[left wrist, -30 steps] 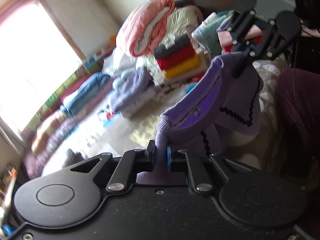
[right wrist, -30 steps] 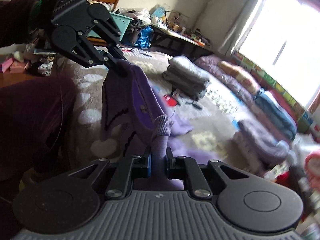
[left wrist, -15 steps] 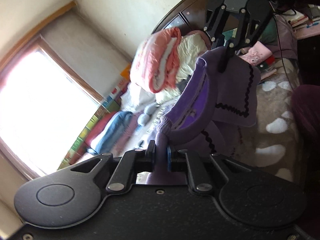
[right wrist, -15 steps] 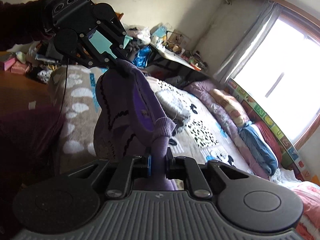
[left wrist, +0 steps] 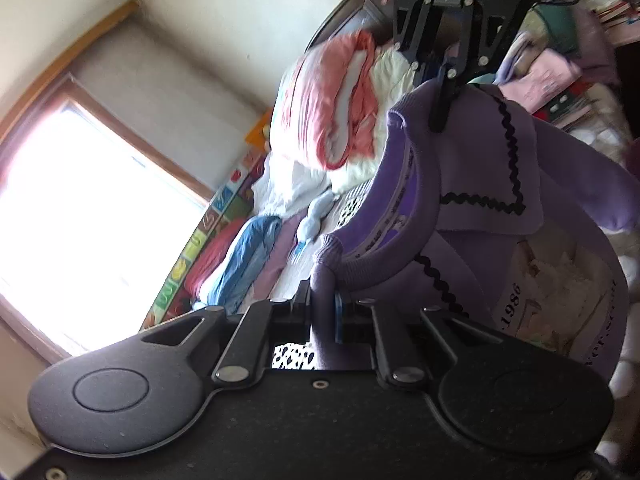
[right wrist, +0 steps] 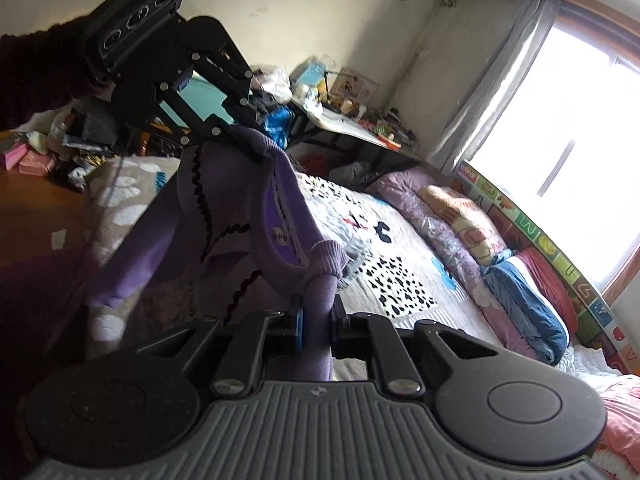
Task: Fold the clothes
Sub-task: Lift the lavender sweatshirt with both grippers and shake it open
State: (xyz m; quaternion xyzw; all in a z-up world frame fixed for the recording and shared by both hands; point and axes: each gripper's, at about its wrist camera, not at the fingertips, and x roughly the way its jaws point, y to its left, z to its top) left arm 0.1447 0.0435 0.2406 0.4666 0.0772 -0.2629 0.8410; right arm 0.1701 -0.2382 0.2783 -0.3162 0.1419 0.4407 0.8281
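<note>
purple sweatshirt held aloft at both shoulders

left gripper (left wrist: 323, 307): jaws closed tight on a bunched fold of the purple sweatshirt (left wrist: 472, 216), at one end of the ribbed neckline. fabric fills the narrow gap between the pads.

right gripper (right wrist: 317, 314): jaws likewise pinched shut on a gathered fold of the same garment (right wrist: 240, 216), at the other end of the neckline.

cross-check: seen from the left wrist, right gripper (left wrist: 440, 120) clamped on the far shoulder of the garment; seen from the right wrist, left gripper (right wrist: 250, 144) clamped on the opposite shoulder, carried by a dark sleeve (right wrist: 36, 72).

garment position: suspended in the air between the two grippers, neckline stretched in a sagging curve from one to the other, body and sleeves hanging below. black zigzag trim (left wrist: 508, 152) along the collar flap; printed front panel with lettering (partly legible, "1986") facing the left wrist camera. lower hem out of view; contact with the bed below cannot be told.

surroundings: spotted bedspread (right wrist: 384, 264) beneath and beyond the garment; rolled bedding (right wrist: 520, 280) along the window side; bright window (right wrist: 580, 152) with grey curtain (right wrist: 492, 80); pink and white quilt pile (left wrist: 340, 96); cluttered table (right wrist: 352, 120) against the far wall.
</note>
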